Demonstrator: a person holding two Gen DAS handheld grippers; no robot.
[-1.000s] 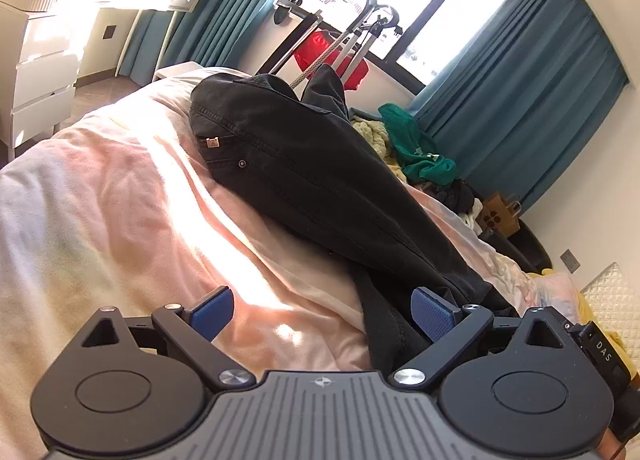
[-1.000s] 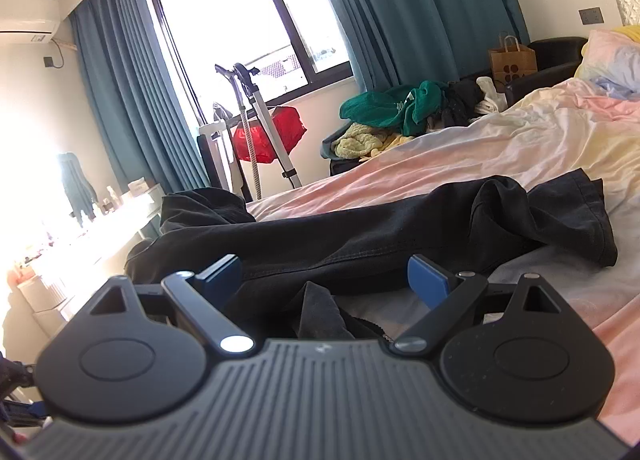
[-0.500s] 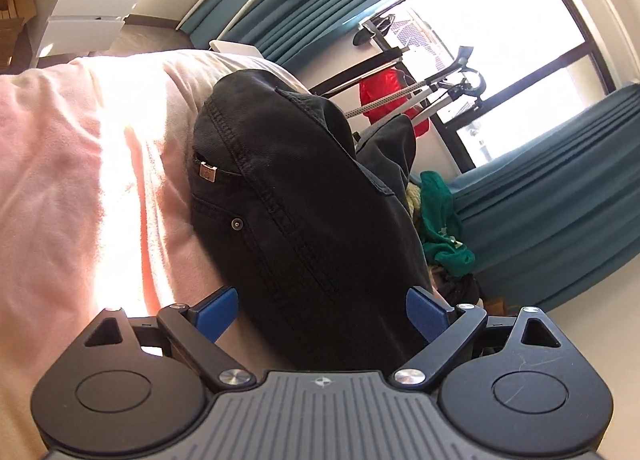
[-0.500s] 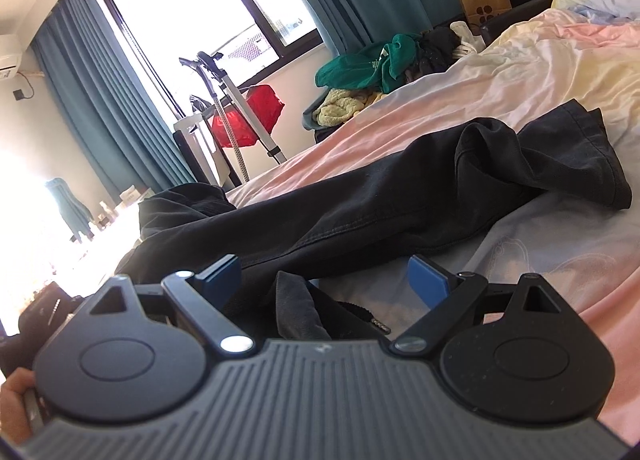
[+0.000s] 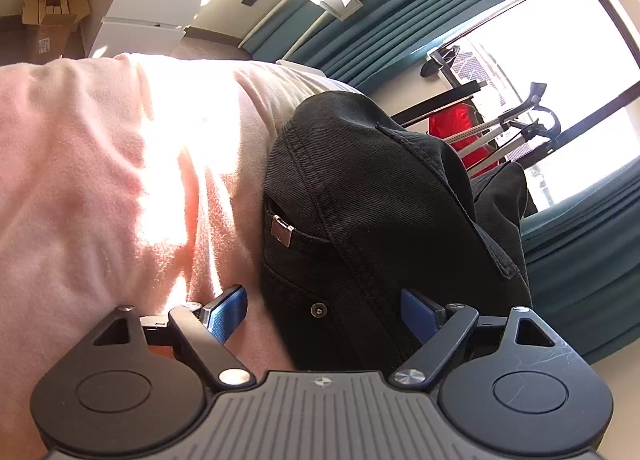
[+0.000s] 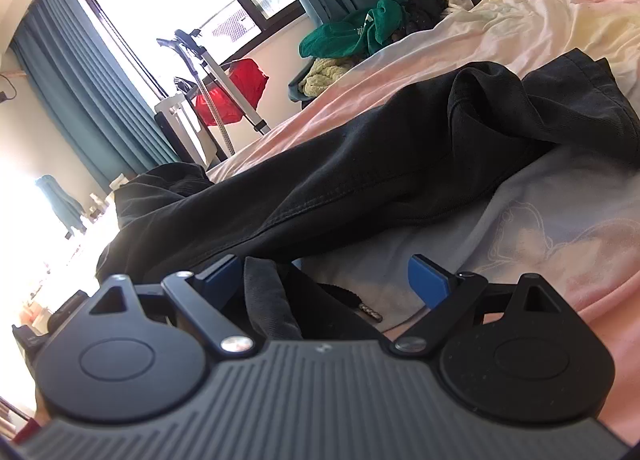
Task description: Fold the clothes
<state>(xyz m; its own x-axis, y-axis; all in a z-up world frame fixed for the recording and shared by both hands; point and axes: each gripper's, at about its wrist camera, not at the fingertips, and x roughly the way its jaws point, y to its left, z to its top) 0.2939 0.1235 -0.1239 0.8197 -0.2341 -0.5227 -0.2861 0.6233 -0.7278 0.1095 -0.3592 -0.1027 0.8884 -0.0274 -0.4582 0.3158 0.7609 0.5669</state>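
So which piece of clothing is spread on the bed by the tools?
The black jeans, stretched across the pink sheet. The green top and yellow knit sit heaped beyond the bed's far side.

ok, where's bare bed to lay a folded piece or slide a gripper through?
Free: sunlit pink blanket left of the black jeans; pale sheet right of the trouser leg, ahead of the right gripper; cream bedding beyond the cuff. Crowded: the left gripper straddles the jeans' waist; clothes pile at the far edge.
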